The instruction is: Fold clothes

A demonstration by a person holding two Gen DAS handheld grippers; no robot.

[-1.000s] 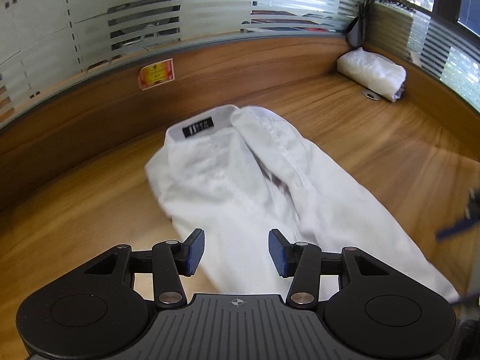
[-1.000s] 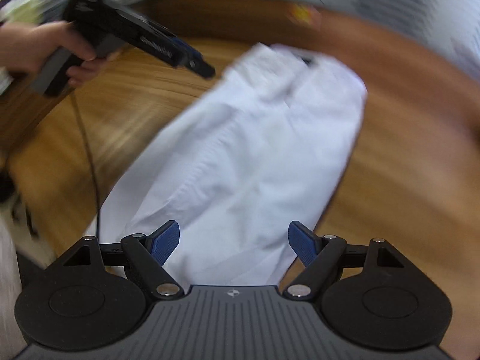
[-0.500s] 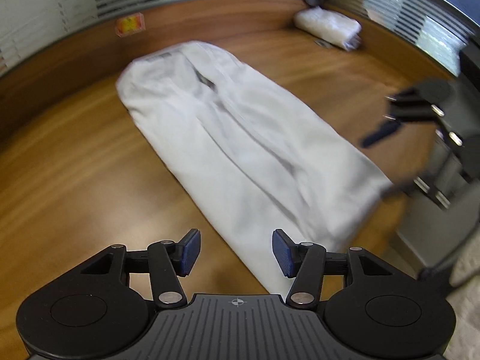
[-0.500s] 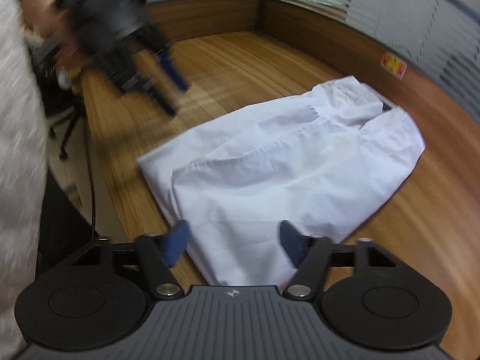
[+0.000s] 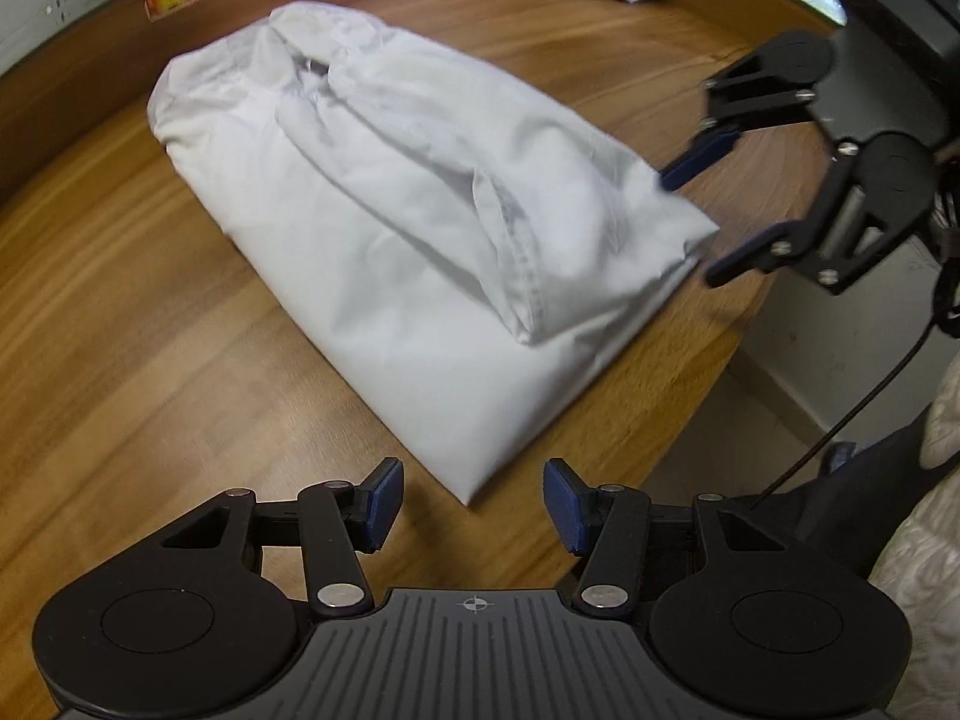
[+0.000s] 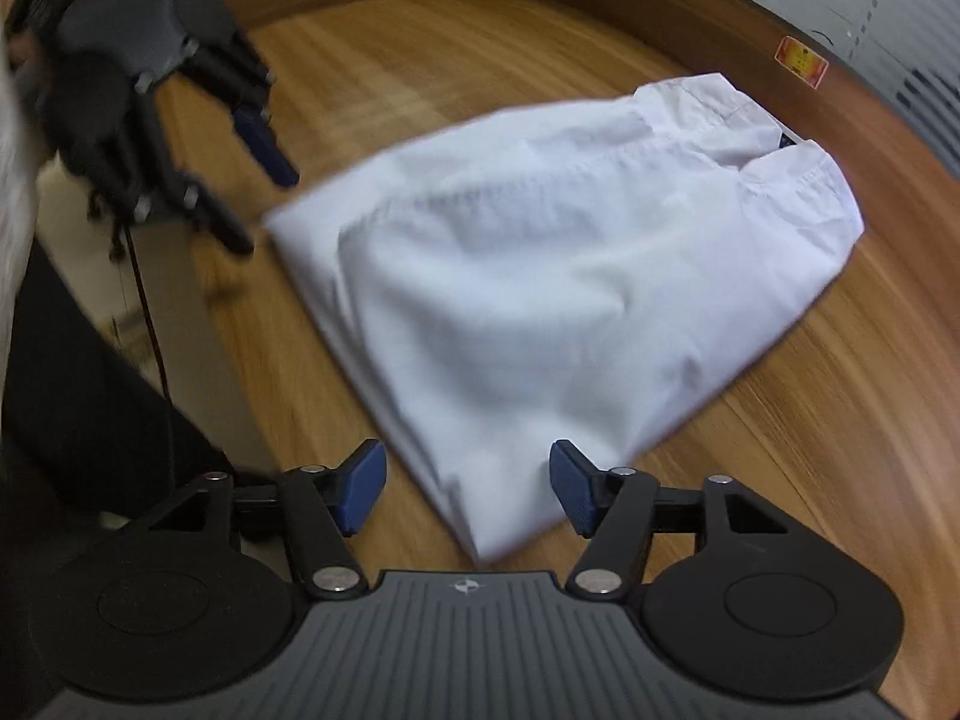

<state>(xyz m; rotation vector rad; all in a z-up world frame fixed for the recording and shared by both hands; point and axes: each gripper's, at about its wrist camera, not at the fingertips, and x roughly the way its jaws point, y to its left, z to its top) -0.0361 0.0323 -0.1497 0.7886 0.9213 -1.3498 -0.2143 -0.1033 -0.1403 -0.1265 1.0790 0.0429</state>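
Shirt point(image 5: 420, 228) lies narrow-folded at the table point(image 5: 120, 300) edge; both grippers point(image 5: 471, 504) point(image 6: 468, 492), jaws apart, should pinch its hem corners evenly

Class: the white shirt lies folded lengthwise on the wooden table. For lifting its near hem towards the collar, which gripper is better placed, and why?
Probably both: neither has a clear edge. The left gripper and right gripper, jaws open and empty, each sit at one hem corner of the shirt, so a two-handed lift suits.
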